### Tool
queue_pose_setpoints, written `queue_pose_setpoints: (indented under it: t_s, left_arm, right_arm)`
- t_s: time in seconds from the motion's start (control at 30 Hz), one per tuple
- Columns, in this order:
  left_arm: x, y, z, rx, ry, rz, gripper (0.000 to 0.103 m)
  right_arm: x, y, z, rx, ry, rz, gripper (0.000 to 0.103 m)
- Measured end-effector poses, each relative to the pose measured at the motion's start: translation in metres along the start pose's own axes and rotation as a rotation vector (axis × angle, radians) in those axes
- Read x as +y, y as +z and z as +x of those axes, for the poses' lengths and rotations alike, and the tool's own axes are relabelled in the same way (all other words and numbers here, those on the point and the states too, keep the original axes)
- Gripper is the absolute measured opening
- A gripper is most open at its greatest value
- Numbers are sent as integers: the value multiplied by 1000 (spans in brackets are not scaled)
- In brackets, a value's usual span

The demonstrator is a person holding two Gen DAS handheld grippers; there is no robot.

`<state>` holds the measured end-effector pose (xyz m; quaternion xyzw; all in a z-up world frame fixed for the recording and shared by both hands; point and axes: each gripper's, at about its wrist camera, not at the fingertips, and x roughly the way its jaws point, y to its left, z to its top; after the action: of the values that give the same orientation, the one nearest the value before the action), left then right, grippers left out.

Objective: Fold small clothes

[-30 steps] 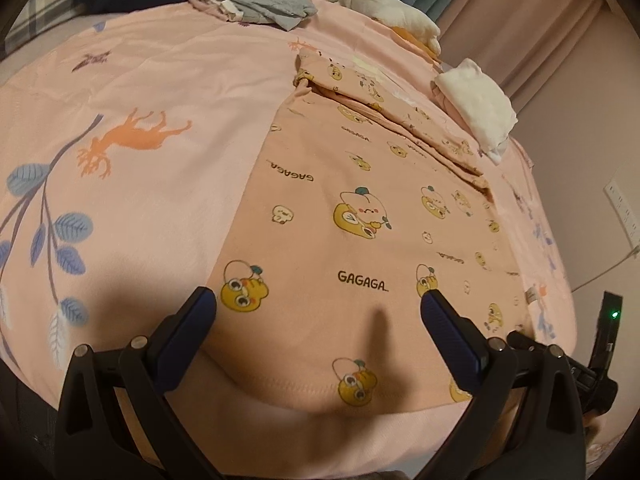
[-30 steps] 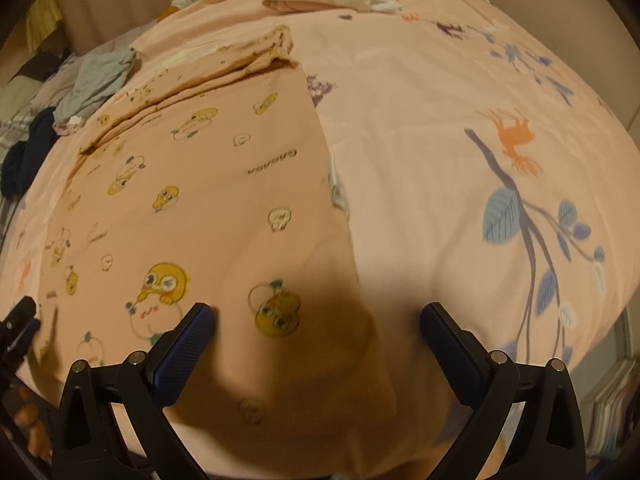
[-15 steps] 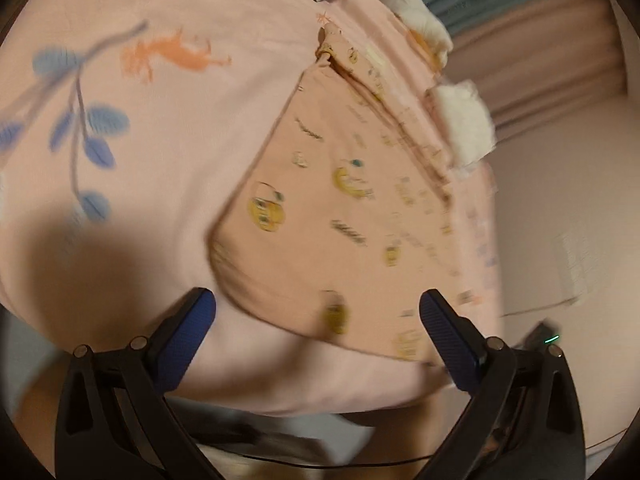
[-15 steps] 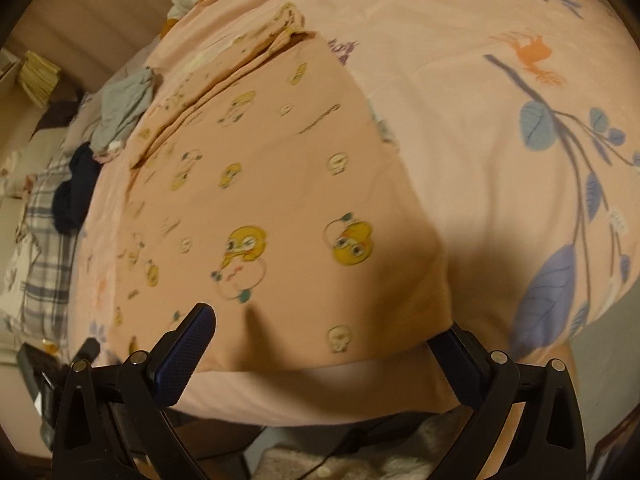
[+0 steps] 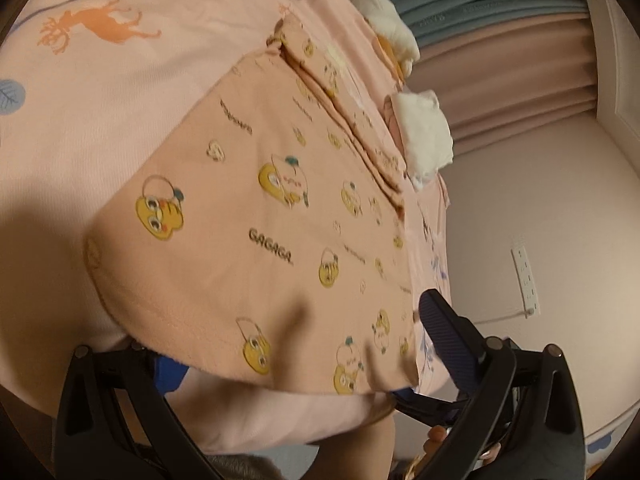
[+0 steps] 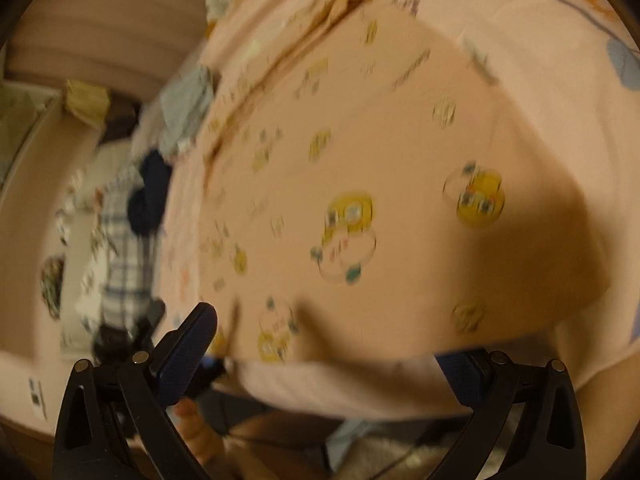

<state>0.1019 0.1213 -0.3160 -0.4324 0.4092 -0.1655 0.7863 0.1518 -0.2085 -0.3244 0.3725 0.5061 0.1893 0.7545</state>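
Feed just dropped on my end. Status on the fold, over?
Left gripper and right gripper both open, low at the near hem. Peach cartoon-print garment flat on the bed, not gripped. Nothing blocking the hem.

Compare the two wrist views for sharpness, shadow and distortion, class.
Left wrist view: mostly sharp, the GAGAGA print on the peach garment reads clearly; dark shadow falls on the bedsheet at left; fisheye bends the curtains. Right wrist view: heavy motion blur smears the garment's cartoon prints; a shadow darkens its right corner.
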Motion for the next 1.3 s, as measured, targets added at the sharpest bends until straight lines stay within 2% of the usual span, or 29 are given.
queue_pose_setpoints:
  t_s: [0.1,0.2,0.33,0.4,0.47,0.53,0.57,0.63,0.67,0.7,0.73,0.77,0.8,0.83,0.87,0.93,1.0,1.1,1.17,1.3]
  left_arm:
    - [5,3,-2,-34,-1,-10,97]
    - [5,4,0,-64,4,6,97]
    - [2,1,5,-90,44,49,97]
    - [4,1,5,-124,53,30,91]
    - [9,1,3,-153,78,1,79]
    - [17,2,1,-166,101,-27,56]
    - [22,3,0,-169,106,-47,49]
    - [36,6,-3,-171,105,-114,18]
    - [43,8,-3,-166,91,-149,12]
    - [51,10,-3,-160,66,-182,3]
    - [61,12,-4,-151,17,-218,6]
    - [66,13,-5,-147,-23,-243,6]
    - [69,14,-7,-148,-49,-266,6]
    - [68,14,-9,-152,-57,-274,6]
    - [66,14,-10,-153,-46,-263,6]
    - [55,14,-10,-156,22,-210,6]
    - [44,15,-13,-171,72,-163,3]
    - [26,28,-13,-181,77,-98,2]
    - [15,41,-14,-190,85,-73,2]
    - [-12,75,-4,-191,170,-15,3]
  right_arm:
    - [-7,6,-11,-98,11,27,102]
    - [-12,6,-10,-105,22,27,102]
    - [-6,4,-4,-139,-18,-39,100]
    - [-4,1,-4,-149,-32,-52,99]
    - [-7,2,-6,-165,-38,-45,95]
    - [-11,3,-8,-182,-46,-40,89]
    - [-12,3,-8,-189,-53,-41,84]
    - [-13,4,-9,-206,-82,-42,70]
    - [-13,4,-9,-215,-99,-45,66]
    - [-14,4,-9,-222,-113,-50,56]
    - [-13,4,-9,-235,-148,-67,46]
    - [-12,3,-8,-249,-185,-89,40]
    - [-10,3,-7,-262,-213,-108,29]
    - [-7,1,-5,-292,-267,-149,20]
    - [-5,-1,-3,-310,-300,-176,17]
    - [-2,-3,-3,-341,-331,-213,13]
    - [-4,0,-5,-343,-308,-203,10]
    - [-5,13,-11,-318,-250,-181,8]
    - [1,26,-19,-318,-182,-180,8]
    - [29,55,-28,-340,-166,-255,8]
